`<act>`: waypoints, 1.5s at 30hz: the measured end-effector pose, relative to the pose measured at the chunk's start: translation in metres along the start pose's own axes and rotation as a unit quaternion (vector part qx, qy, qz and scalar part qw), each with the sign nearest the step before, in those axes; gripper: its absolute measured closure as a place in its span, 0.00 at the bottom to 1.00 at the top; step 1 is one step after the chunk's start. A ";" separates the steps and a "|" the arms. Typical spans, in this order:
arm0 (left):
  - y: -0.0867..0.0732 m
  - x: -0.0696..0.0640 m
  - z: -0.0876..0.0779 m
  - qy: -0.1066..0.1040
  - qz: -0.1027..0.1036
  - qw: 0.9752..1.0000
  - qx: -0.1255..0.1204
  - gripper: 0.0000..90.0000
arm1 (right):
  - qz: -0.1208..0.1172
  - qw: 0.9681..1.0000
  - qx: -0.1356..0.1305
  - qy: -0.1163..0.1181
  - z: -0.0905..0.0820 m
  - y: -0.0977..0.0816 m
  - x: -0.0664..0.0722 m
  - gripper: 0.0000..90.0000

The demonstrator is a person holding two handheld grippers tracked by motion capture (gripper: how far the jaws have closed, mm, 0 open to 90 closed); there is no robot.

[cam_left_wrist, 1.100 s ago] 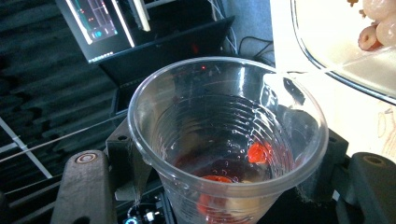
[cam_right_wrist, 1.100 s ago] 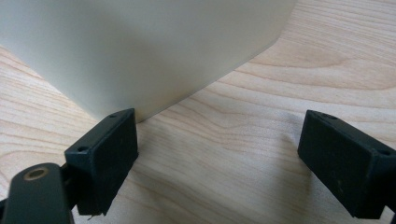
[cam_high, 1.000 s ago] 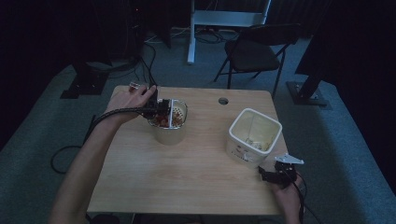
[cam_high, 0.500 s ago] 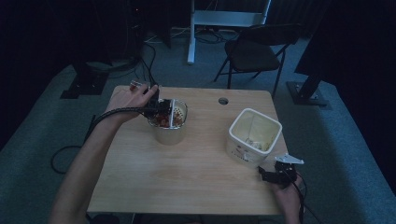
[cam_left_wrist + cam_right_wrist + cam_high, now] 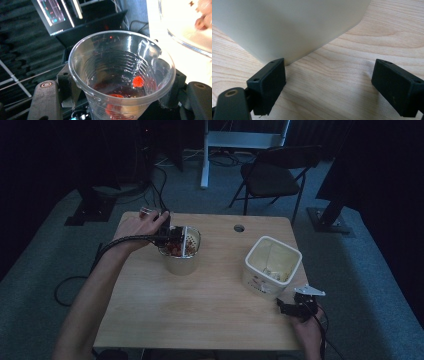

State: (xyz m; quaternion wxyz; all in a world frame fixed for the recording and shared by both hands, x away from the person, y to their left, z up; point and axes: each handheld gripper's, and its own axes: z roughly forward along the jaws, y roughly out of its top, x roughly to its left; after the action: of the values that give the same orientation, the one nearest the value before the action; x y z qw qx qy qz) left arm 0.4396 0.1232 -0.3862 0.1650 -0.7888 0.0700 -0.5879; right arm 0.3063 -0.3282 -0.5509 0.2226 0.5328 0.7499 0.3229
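Left gripper view: left claw (image 5: 117, 100) clamps clear cup (image 5: 120, 75), tipped above bowl (image 5: 181, 254) to pour; right claw (image 5: 332, 87) idles open beside white tub (image 5: 287, 25).

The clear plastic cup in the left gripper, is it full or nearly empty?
Nearly empty: the clear plastic cup holds a few red bits and droplets near its bottom, clamped in the left gripper.

A dim room is seen, lit faintly from above. The floor (image 5: 210, 185) is covered with grey-blue carpet, on which black cables (image 5: 150, 185) are trailed. A folding chair (image 5: 272, 175) is set behind the wooden table (image 5: 210, 305), beside a white stand (image 5: 240, 142). Dark curtains (image 5: 55, 155) are hung around the space. A lit monitor (image 5: 53, 13) is visible in the left gripper view.
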 end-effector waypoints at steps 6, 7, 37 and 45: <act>0.001 0.002 0.001 0.000 -0.006 1.000 0.003 0.37 | 0.000 1.000 0.000 0.000 0.000 0.000 0.000 0.13; 0.001 0.002 0.001 0.000 -0.006 1.000 0.002 0.37 | 0.000 1.000 0.000 0.000 0.000 0.000 0.000 0.13; 0.004 -0.001 -0.003 0.005 0.000 1.000 -0.004 0.37 | 0.000 1.000 0.000 0.000 0.000 0.000 0.000 0.13; -0.002 0.004 -0.004 -0.038 -0.101 0.993 -0.038 0.37 | 0.000 1.000 0.000 0.000 0.000 0.000 0.000 0.13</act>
State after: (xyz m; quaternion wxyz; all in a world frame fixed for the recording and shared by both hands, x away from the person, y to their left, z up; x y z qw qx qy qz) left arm 0.4366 0.1229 -0.3810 0.0772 -0.8194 0.0058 -0.5680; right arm 0.3063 -0.3282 -0.5509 0.2228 0.5327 0.7499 0.3228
